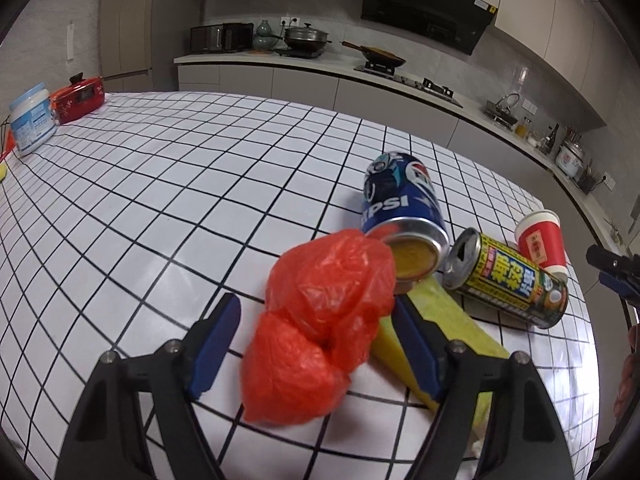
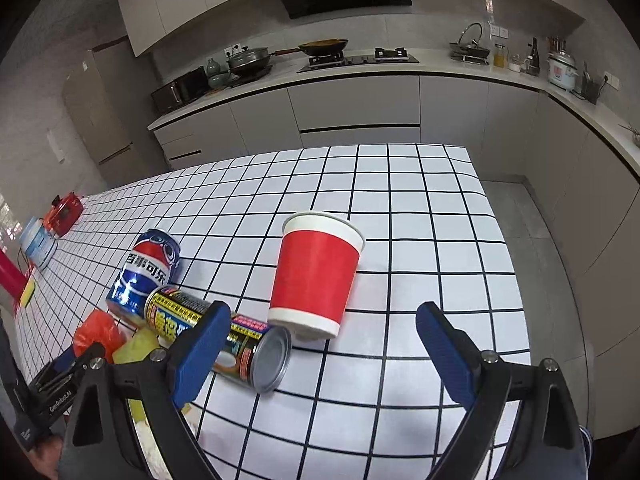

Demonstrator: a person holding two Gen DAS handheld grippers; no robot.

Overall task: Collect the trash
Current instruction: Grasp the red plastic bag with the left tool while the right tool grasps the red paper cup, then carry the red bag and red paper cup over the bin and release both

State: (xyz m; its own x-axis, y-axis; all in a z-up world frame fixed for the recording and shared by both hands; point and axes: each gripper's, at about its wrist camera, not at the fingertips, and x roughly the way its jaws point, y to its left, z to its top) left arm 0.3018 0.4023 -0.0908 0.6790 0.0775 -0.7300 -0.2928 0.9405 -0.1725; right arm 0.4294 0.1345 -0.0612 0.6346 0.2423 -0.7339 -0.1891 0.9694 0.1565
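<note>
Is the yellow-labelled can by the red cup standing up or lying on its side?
Lying on its side. The yellow-labelled can rests lengthwise on the checkered table, its round base facing the right wrist camera, beside the upright red cup.

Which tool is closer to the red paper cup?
Right. The right tool is open just in front of the red paper cup; the left tool straddles the orange plastic bag, beyond the cans.

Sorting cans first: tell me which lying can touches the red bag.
The blue Pepsi can: its end presses the crumpled red plastic bag; the yellow-black can lies apart.
</note>
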